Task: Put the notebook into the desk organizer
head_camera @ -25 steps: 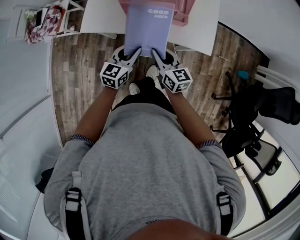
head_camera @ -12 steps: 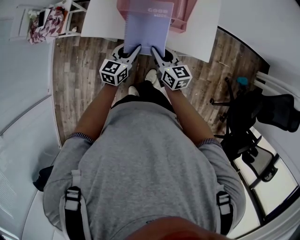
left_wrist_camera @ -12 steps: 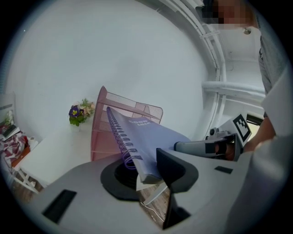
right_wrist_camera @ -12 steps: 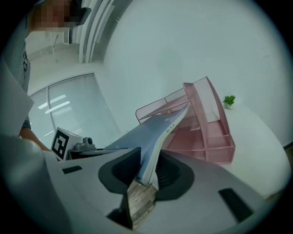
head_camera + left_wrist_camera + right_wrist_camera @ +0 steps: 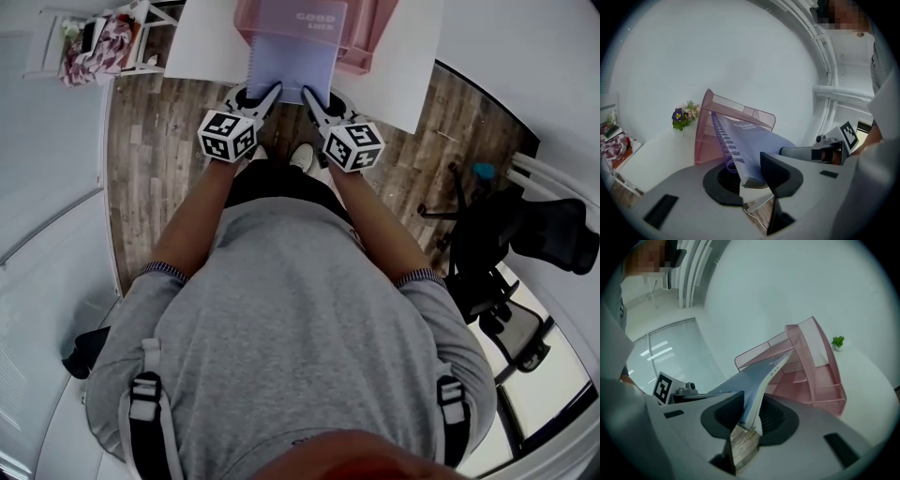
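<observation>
A lilac spiral notebook (image 5: 293, 62) is held level by its two near corners, its far end inside the pink mesh desk organizer (image 5: 375, 36) on the white table (image 5: 211, 37). My left gripper (image 5: 268, 94) is shut on the spiral-side corner (image 5: 749, 174). My right gripper (image 5: 311, 98) is shut on the other near corner (image 5: 749, 417). In the left gripper view the notebook (image 5: 740, 140) slants into the organizer (image 5: 705, 136). The right gripper view shows the notebook's edge (image 5: 766, 373) reaching into the organizer (image 5: 811, 366).
A small flower pot (image 5: 682, 117) stands on the table left of the organizer, and a small green plant (image 5: 838, 342) stands beyond it. A black office chair (image 5: 506, 234) is at the right on the wood floor. A white rack with cloth (image 5: 89, 42) is at the far left.
Both grippers have carried the notebook forward, and its far end has gone deeper into the pink organizer. The grips have stayed the same.
</observation>
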{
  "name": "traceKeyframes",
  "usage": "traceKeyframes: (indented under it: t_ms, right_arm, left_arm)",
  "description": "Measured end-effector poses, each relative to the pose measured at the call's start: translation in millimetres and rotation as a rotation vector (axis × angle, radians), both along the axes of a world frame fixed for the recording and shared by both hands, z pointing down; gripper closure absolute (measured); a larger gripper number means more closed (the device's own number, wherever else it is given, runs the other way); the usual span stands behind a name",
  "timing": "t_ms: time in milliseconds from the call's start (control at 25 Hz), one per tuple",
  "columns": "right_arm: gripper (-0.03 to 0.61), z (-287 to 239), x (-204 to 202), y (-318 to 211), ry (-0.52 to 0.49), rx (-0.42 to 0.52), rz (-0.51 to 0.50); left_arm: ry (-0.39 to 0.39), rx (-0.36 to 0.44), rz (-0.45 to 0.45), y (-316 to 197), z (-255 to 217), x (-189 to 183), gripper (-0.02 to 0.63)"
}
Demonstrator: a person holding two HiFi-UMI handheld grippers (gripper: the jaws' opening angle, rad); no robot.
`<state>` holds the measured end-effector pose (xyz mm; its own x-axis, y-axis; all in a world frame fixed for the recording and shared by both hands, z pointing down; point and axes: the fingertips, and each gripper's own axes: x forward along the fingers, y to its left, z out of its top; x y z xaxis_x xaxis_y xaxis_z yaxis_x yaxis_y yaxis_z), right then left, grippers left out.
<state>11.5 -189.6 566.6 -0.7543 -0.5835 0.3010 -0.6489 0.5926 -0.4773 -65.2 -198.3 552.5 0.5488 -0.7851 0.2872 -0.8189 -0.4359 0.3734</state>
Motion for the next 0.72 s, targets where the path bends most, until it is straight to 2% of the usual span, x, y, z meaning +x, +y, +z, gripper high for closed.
traceKeyframes:
  t_ms: [720]
  right_arm:
    - [0.477, 2.1, -12.4, -52.9, 0.045, -0.014, 0.127]
  left_arm:
    - [0.030, -0.018, 0.079, -58.8, 5.4, -12.6, 0.480]
